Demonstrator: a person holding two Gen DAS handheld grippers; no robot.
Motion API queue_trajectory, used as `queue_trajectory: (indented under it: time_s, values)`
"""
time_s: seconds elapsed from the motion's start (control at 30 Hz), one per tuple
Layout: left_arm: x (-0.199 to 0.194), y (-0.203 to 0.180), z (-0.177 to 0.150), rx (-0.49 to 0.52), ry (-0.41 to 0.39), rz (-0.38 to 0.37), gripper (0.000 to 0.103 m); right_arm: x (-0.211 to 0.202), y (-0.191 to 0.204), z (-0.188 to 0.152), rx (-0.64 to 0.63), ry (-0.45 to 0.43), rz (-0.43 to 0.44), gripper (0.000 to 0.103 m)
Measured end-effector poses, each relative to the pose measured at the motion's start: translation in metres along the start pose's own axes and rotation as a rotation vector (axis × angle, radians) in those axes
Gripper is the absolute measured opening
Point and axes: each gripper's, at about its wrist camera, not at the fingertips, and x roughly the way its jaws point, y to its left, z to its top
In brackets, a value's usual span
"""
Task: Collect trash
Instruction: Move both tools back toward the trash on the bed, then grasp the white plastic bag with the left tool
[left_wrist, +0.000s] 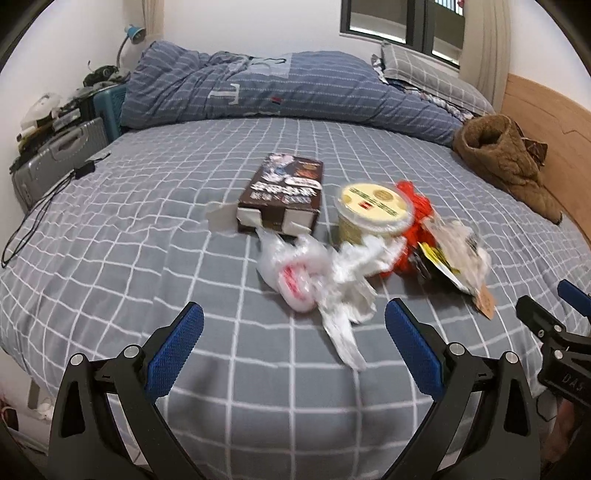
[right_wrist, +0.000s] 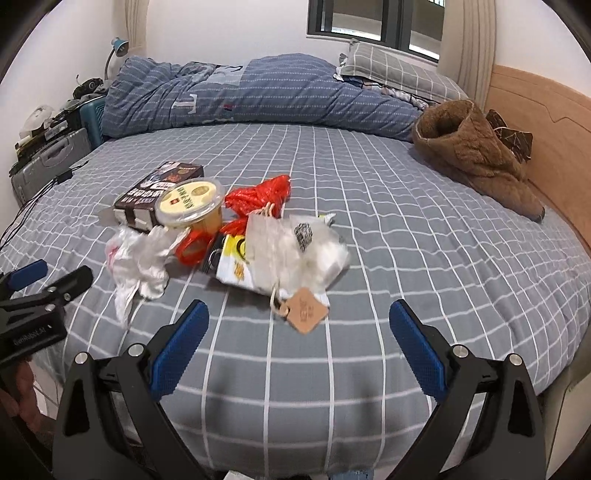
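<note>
Trash, mixed lot, is lying in one loose cluster on the grey checked bed (right_wrist: 406, 240), near the middle and just beyond both tools. Brown carton (left_wrist: 282, 192), far left: stiff, light, end flaps open, best taken across its narrow sides. Lidded yellow tub (left_wrist: 375, 212), touching the carton's right in the right view: rigid, probably slippery, contents unknown, so gripping at the body under the rim seems safest. Crumpled white plastic bag (left_wrist: 321, 280), nearest the left tool (left_wrist: 293, 343): weightless, soft, pinchable anywhere at a bunched fold. Red plastic bag (right_wrist: 258, 197) and clear packaging with a cardboard tag (right_wrist: 306, 310) are sitting right of it, flimsy and likely to trail. Left tool and right tool (right_wrist: 297, 341) are both hovering with fingers spread wide, holding nothing.
</note>
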Motion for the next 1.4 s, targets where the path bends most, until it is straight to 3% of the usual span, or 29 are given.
queue_trajectory:
  time_s: [0.37,0.73,1.13,1.27,1.37,1.4]
  values:
    - [0.037,0.021,0.030,-0.016,0.018,0.029,0.094,0.043,-0.009,0.033,0.015,0.013,0.002,0.094]
    - [0.082,0.022,0.034,-0.007,0.076,-0.004,0.089,0.097,-0.012,0.041,0.025,0.110,0.049,0.082]
    - [0.095,0.007,0.023,-0.003,0.082,-0.088,0.085,0.115,-0.003,0.028,0.011,0.178,0.111,0.051]
    - [0.102,0.000,0.020,0.000,0.109,-0.119,0.064,0.116,-0.004,0.027,0.000,0.184,0.067,0.020]
    - [0.107,-0.002,0.019,-0.010,0.124,-0.148,0.049,0.118,-0.010,0.027,0.029,0.192,0.094,0.019]
    - [0.107,-0.002,0.019,-0.015,0.128,-0.150,0.049,0.117,-0.011,0.027,0.031,0.192,0.095,0.018]
